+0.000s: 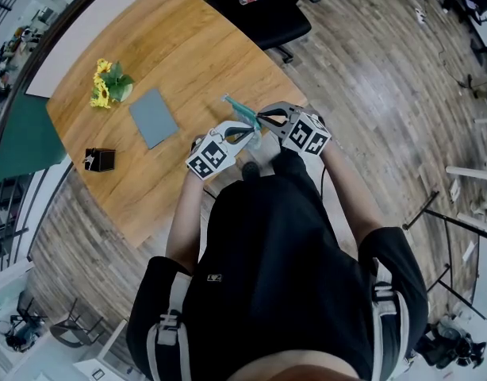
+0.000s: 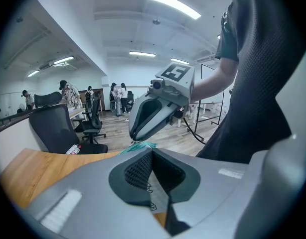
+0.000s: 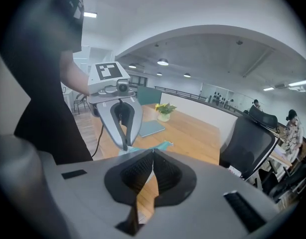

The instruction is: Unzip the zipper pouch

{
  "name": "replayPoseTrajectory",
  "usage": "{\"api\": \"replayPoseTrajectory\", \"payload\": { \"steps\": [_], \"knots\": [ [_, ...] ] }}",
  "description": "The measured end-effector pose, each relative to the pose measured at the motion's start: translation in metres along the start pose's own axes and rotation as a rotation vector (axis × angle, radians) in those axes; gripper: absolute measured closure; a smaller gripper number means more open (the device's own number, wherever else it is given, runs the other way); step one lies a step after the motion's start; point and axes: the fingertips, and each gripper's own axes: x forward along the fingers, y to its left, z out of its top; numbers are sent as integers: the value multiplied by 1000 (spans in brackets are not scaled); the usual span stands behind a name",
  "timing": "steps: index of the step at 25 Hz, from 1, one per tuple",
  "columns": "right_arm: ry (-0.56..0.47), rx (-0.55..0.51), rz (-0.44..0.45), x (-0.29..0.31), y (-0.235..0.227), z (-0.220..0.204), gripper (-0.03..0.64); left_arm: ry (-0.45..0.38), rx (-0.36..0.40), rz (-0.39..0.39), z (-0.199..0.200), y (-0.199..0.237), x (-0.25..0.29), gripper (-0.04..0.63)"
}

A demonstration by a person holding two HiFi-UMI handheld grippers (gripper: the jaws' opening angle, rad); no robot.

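Seemingly mid-job, a person holds a teal fabric zipper pouch (image 1: 242,113) in the air to the right of a flat grey rectangular pad (image 1: 154,116), out past the pad's right side where the wooden bench (image 1: 180,62) ends. The left gripper (image 1: 243,136) and the right gripper (image 1: 261,121) meet at the pouch from opposite sides, facing one another.

In the left gripper view the dark ribbed fingers (image 2: 140,171) are pressed together on a thin pale fold of the pouch, with its teal edge showing just beyond them. In the right gripper view the fingers (image 3: 166,172) are likewise together, with a sliver of material between them and teal fabric just past the tips. Whether that sliver is the zip pull or plain cloth is too small to tell.

As for progress, both holds look set — the first step done. The pouch shows only edge-on, so no view reveals how far the zip has travelled. The mouth does not gape anywhere visible, so the unzipping itself likely remains to be done or finished.
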Motion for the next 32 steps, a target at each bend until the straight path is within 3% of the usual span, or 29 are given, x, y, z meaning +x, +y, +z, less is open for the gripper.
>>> {"api": "replayPoseTrajectory", "payload": {
  "steps": [32],
  "knots": [
    [-15, 80, -108, -4, -19, -15, 609, -18, 8, -44, 13, -15, -1, 595]
  ]
}}
